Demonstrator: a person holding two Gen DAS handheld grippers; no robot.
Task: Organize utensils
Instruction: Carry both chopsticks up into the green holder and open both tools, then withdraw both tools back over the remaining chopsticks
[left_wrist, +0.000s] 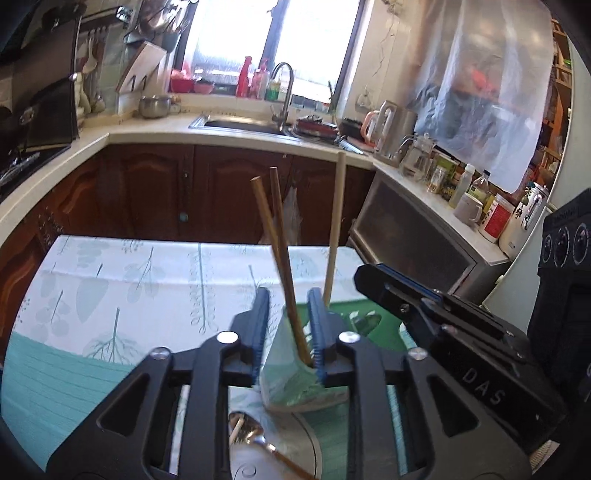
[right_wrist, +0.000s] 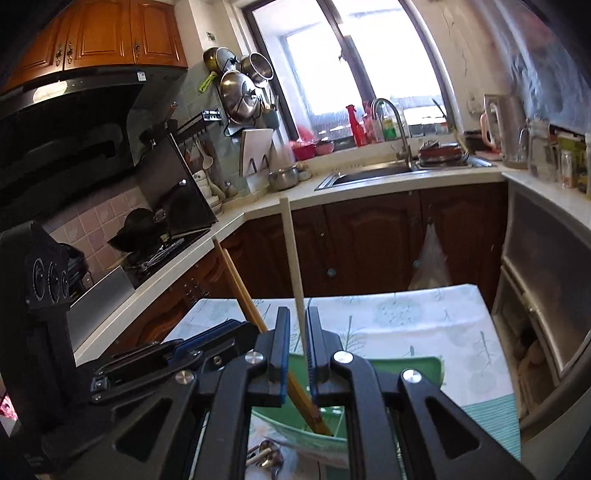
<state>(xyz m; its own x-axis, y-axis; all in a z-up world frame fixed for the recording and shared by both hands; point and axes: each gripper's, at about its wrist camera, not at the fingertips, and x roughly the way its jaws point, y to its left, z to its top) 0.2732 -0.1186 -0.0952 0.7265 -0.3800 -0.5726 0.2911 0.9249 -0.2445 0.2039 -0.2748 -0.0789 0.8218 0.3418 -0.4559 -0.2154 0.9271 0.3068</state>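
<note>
Left gripper: black frame, blue-padded fingers, nearest the left wrist camera. Jaws partly apart; a pair of brown chopsticks stands between the pads, which do not press on it.

Right gripper: same build, jaws nearly closed with a narrow gap. A pale wooden stick rises through the gap; whether the pads touch it cannot be told.

Green holder: a pale green, open-topped container on the table, directly under both grippers. Chopsticks and pale stick stand tilted in it, lower ends inside, upper ends leaning toward the cabinets.

Spoon: metal bowl, copper-toned handle, lying on a round white plate just in front of the holder, below the left gripper frame.

Green tray: flat, on the table, behind and beside the holder.

Table: covered with a white cloth printed with teal leaves.

Background: dark wooden cabinets, steel sink with faucet under a bright window, hob and hood on the left in the right wrist view.
</note>
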